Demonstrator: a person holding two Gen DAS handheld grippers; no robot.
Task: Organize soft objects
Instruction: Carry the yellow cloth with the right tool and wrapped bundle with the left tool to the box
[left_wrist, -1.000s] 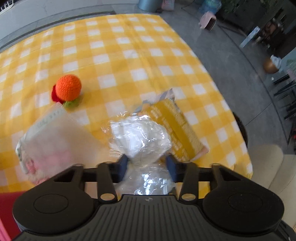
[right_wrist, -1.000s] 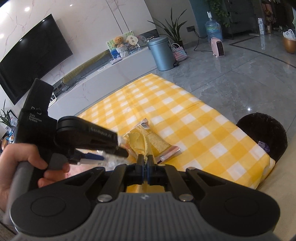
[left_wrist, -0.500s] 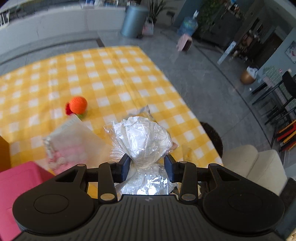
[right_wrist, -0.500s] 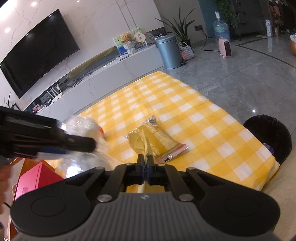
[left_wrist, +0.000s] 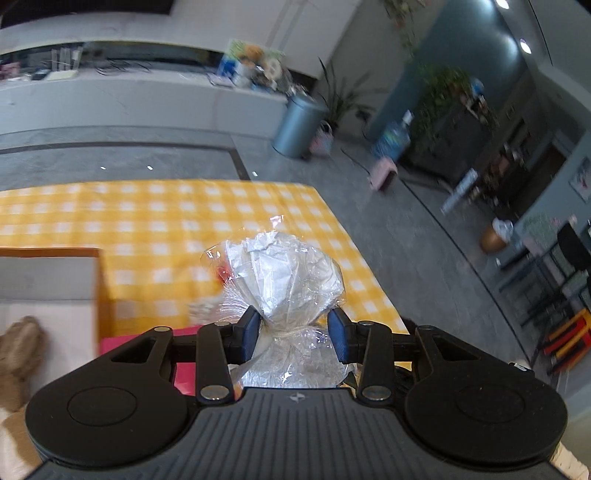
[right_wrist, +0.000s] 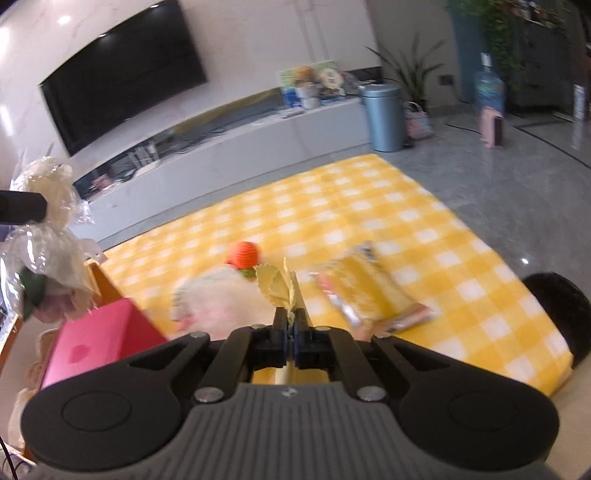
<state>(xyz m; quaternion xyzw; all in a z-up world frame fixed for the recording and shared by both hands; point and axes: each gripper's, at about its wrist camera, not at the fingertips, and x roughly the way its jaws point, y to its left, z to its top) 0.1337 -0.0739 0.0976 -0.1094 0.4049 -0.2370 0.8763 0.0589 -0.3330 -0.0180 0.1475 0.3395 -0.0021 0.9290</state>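
**Inspector:** Left gripper (left_wrist: 293, 325) — condition?

**Assistant:** Clamped on a crinkled clear cellophane bundle (left_wrist: 284, 280), white tissue-like filling, gathered at a tied neck where the blue pads (left_wrist: 249, 326) press it. The bundle is held in the air above the near edge of the yellow-and-white checked tablecloth (left_wrist: 159, 221).

**Inspector:** Right gripper (right_wrist: 291, 332)?

**Assistant:** Jaws together, pinching a thin pale-yellow piece with a zigzag edge (right_wrist: 277, 288). It stands upright over the near part of the tablecloth.

**Inspector:** What lies on the tablecloth?

**Assistant:** A round orange crocheted ball (right_wrist: 242, 254) near its middle; just in front of that, a soft whitish-pink pouch (right_wrist: 218, 299), blurred. To the right, a flat glossy yellow snack packet (right_wrist: 369, 291) lying diagonally.

**Inspector:** Off the cloth?

**Assistant:** A pink box (right_wrist: 99, 336) with flat matte sides sits at the tablecloth's near left corner — a brown-walled cardboard box (left_wrist: 96, 280) beside it, with something tan and furry (left_wrist: 20, 343) inside.
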